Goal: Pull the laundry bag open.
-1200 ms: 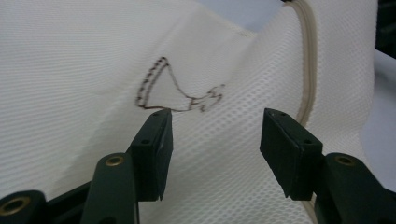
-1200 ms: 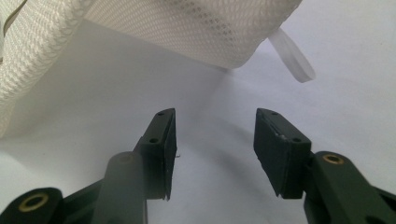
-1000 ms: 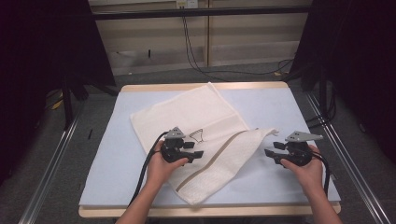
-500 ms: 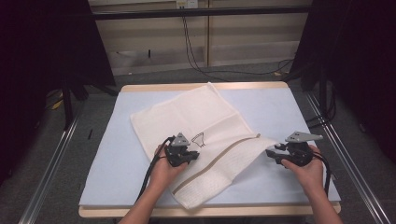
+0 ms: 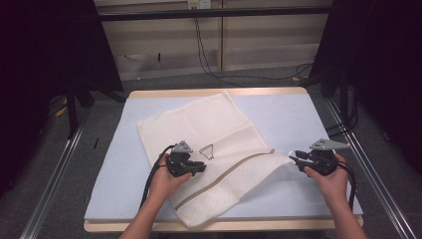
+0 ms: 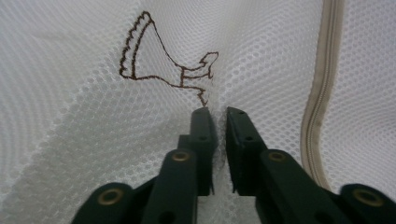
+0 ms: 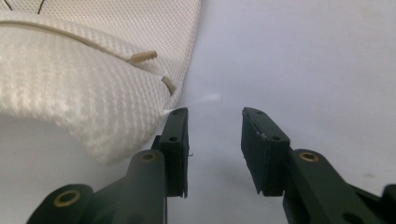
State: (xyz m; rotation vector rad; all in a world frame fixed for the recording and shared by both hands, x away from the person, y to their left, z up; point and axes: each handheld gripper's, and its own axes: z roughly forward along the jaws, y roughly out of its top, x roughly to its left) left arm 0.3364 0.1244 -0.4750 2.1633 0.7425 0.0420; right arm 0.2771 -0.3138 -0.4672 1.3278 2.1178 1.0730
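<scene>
The left claw (image 6: 218,114) stands nearly pressed together, having just eased a little, with a ridge of the mesh laundry bag (image 5: 209,144) pinched up between its tips, probably to lift the top layer. Just beyond it lies the brown drawn emblem (image 6: 163,56); the zipper (image 6: 320,88) runs along one side. The right claw (image 7: 212,116) stands spread, its jaws having just been closing, nothing between them; the bag's corner touches one tip, seemingly lined up for a grasp on the pale surface (image 5: 298,119).

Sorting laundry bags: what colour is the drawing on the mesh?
Dark brown drawing; clearest in the left gripper view.
</scene>
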